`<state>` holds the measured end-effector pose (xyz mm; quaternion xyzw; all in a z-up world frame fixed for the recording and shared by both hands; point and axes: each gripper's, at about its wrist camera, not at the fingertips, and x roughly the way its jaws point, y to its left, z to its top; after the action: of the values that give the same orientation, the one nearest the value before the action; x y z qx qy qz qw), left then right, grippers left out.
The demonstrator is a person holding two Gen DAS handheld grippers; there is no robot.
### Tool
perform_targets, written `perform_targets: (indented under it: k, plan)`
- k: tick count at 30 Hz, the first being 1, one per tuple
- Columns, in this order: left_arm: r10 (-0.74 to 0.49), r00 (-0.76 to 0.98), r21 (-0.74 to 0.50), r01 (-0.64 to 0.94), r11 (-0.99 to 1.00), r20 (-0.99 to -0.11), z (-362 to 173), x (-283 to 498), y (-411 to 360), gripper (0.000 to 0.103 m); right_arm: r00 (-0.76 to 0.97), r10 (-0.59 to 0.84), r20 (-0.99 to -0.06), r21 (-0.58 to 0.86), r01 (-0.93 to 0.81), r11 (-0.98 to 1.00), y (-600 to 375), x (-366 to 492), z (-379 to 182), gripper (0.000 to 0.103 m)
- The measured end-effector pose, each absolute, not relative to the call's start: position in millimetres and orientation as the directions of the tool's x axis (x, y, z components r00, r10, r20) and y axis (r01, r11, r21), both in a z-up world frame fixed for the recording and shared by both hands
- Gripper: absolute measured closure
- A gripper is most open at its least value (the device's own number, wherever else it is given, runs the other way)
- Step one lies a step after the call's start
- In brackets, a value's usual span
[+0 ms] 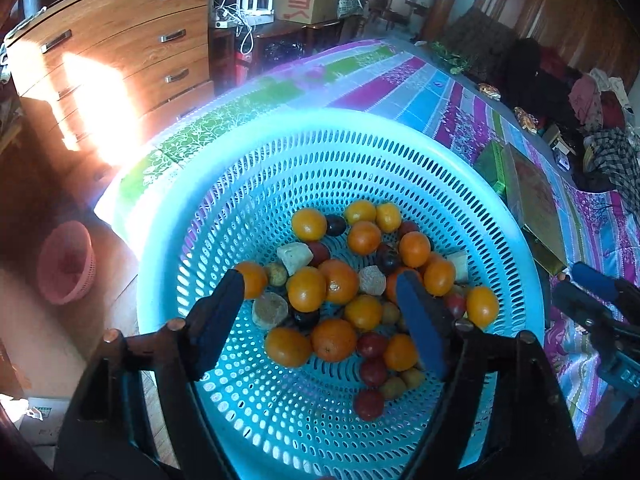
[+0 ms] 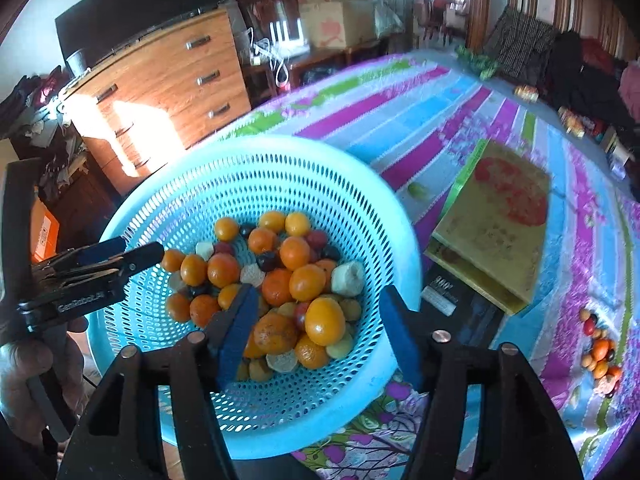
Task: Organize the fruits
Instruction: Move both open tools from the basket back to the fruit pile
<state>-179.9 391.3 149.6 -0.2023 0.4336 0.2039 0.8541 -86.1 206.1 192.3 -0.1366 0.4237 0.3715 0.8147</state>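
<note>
A large turquoise perforated basket [image 1: 248, 168] sits at the near corner of the table; it also shows in the right wrist view [image 2: 256, 152]. It holds a pile of fruit [image 1: 344, 284]: several oranges, dark red and purple plums, small yellowish fruits and pale chunks, seen too in the right wrist view [image 2: 280, 276]. My left gripper [image 1: 320, 300] is open and empty, hovering over the pile. My right gripper [image 2: 316, 320] is open and empty above the basket's near right side. The left gripper [image 2: 132, 258] reaches in from the left. The right gripper [image 1: 588, 284] shows at the right edge.
A yellow-green box [image 2: 496, 220] lies right of the basket on the striped tablecloth [image 2: 420, 120]. A small heap of fruit [image 2: 600, 352] sits at the table's right. A wooden dresser [image 1: 120, 48] and a pink basket [image 1: 66, 260] on the floor stand to the left.
</note>
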Motion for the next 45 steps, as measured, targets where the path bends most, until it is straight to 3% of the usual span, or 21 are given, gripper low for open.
perform_targets:
  k: [2, 8, 15, 31, 38, 45]
  plan:
    - [0.176, 0.536, -0.165, -0.528, 0.833, -0.825, 148, -180, 391, 0.024, 0.420, 0.494, -0.761, 0.052, -0.720, 0.692, 199, -94, 200, 0.011]
    - [0.179, 0.543, -0.186, -0.549, 0.815, -0.820, 144, -185, 388, 0.023, 0.555, 0.476, -0.682, -0.073, -0.700, 0.711, 169, -127, 207, 0.011]
    - [0.201, 0.553, -0.190, -0.568, 0.801, -0.809, 144, -190, 379, 0.014, 0.615, 0.480, -0.626, -0.086, -0.666, 0.741, 130, -146, 211, 0.007]
    - [0.166, 0.584, -0.250, -0.564, 0.787, -0.794, 145, -205, 381, 0.014, 0.542, 0.522, -0.659, -0.006, -0.697, 0.717, 117, -168, 201, 0.006]
    - [0.156, 0.605, -0.274, -0.556, 0.785, -0.781, 146, -206, 374, 0.014, 0.526, 0.475, -0.706, -0.002, -0.672, 0.740, 80, -183, 166, 0.006]
    - [0.130, 0.670, -0.250, -0.440, 0.863, -0.731, 171, -183, 328, 0.014, 0.543, 0.405, -0.735, 0.018, -0.581, 0.814, 22, -179, 145, 0.006]
